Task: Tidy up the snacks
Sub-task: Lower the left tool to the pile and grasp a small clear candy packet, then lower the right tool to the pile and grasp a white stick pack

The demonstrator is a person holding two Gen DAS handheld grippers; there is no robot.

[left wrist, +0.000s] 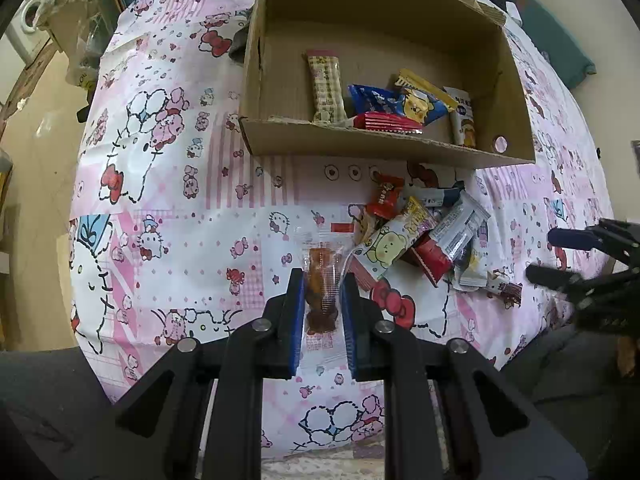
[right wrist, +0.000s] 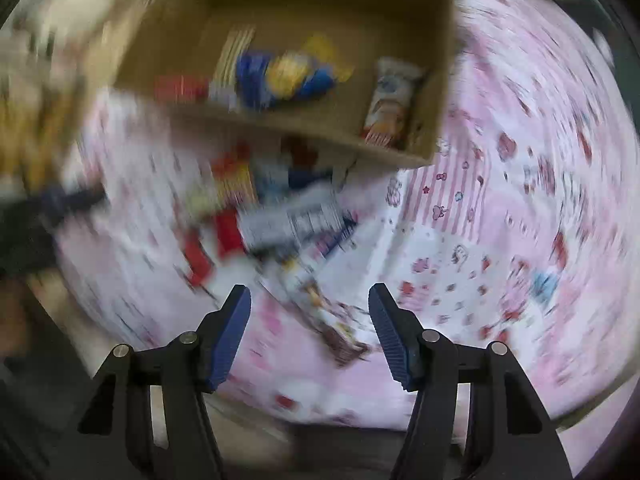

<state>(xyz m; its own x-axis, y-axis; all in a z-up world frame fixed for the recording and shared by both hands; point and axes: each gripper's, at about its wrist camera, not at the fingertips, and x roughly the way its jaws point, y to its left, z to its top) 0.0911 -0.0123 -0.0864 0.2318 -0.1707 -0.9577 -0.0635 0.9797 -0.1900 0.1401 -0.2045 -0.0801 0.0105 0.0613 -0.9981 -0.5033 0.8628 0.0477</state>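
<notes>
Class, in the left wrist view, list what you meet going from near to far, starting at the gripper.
Left gripper shut on a clear snack packet → loose snack pile → cardboard box with snacks inside.

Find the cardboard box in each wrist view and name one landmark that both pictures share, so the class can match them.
Left wrist view: the cardboard box fills the upper centre, open, snacks inside.
Right wrist view: the same box sits at upper centre-left, blurred.
Shared landmark: the loose snack pile on the pink cloth just below the box's near wall.
</notes>
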